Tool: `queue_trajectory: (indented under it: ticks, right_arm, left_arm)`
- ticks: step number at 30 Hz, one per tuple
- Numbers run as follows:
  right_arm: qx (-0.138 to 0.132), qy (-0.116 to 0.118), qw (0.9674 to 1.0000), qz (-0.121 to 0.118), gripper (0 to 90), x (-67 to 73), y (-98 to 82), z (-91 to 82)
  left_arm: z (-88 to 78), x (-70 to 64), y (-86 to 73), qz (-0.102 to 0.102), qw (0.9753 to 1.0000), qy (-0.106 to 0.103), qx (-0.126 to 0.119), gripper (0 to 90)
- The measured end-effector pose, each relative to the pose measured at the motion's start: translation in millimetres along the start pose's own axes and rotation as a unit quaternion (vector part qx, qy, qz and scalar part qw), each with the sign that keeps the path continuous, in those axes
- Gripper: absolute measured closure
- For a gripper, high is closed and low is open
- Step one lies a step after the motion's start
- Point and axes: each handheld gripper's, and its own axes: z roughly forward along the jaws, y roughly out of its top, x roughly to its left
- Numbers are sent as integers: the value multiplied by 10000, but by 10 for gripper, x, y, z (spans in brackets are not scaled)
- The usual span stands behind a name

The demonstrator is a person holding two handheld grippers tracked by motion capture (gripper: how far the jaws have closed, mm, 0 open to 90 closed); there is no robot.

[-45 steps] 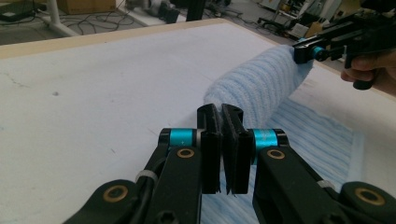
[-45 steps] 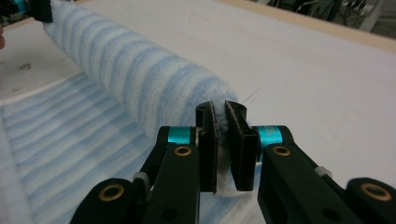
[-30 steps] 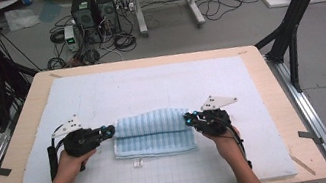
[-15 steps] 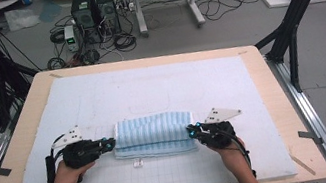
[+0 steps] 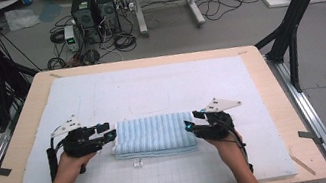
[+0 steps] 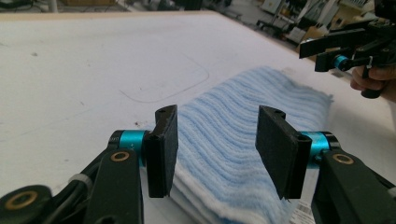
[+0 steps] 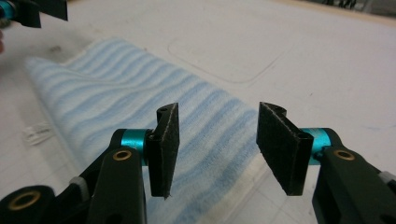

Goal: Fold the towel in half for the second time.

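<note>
The folded blue-striped towel is lying on the white mat near the front of the tabletop, between the 2 tongs. The left tongs and the right tongs have just been opening, and both are now standing apart with nothing pinched, each hovering at one short end of the towel (its edge sitting below the pads). The risk, as I judge it: pulling either hand away carelessly could be snagging the loose terry layers, dragging an end and undoing the fold.
</note>
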Motion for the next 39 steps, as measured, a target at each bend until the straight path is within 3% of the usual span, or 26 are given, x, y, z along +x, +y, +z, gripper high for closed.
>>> queue_trajectory:
  ticks: [5, 8, 14, 19, 23, 26, 29, 30, 33, 36, 39]
  right_arm:
    - [588, 63, 9982, -129, 457, 83, -61, 248]
    - [803, 156, 9964, -233, 420, 136, -125, 275]
    - [1022, 83, 9926, -656, 396, 246, -235, 207]
    - [969, 54, 9925, -738, 397, 289, -303, 137]
    - [933, 119, 9933, -678, 386, 273, -325, 78]
    - [785, 219, 9951, -568, 362, 224, -326, -3]
    - [348, 236, 9984, -382, 344, 155, -298, -125]
    - [164, 118, 9991, -365, 334, 122, -280, -172]
    - [-91, -169, 9994, -289, 304, 51, -266, -256]
    - [-107, -436, 9988, -199, 274, -32, -298, -315]
    - [-6, -636, 9978, -179, 216, -95, -323, -341]
  left_arm:
    - [196, -80, -106, 168, 9975, 50, 682, 537]
    - [217, -105, -192, 256, 9950, 81, 966, 542]
    - [142, -136, -234, 463, 9929, 146, 1086, 539]
    - [92, -160, -261, 583, 9917, 158, 1131, 534]
    - [63, -147, -267, 526, 9922, 139, 1124, 528]
    - [29, -84, -244, 322, 9946, 229, 963, 472]
    - [-54, 15, -191, 188, 9978, 430, 478, 450]
    - [-80, 39, -173, 177, 9981, 458, 366, 440]
    - [-191, 108, -125, 148, 9975, 670, -171, 429]
    - [-265, 168, -119, 85, 9959, 792, -438, 397]
    - [-310, 199, -127, -21, 9944, 897, -560, 302]
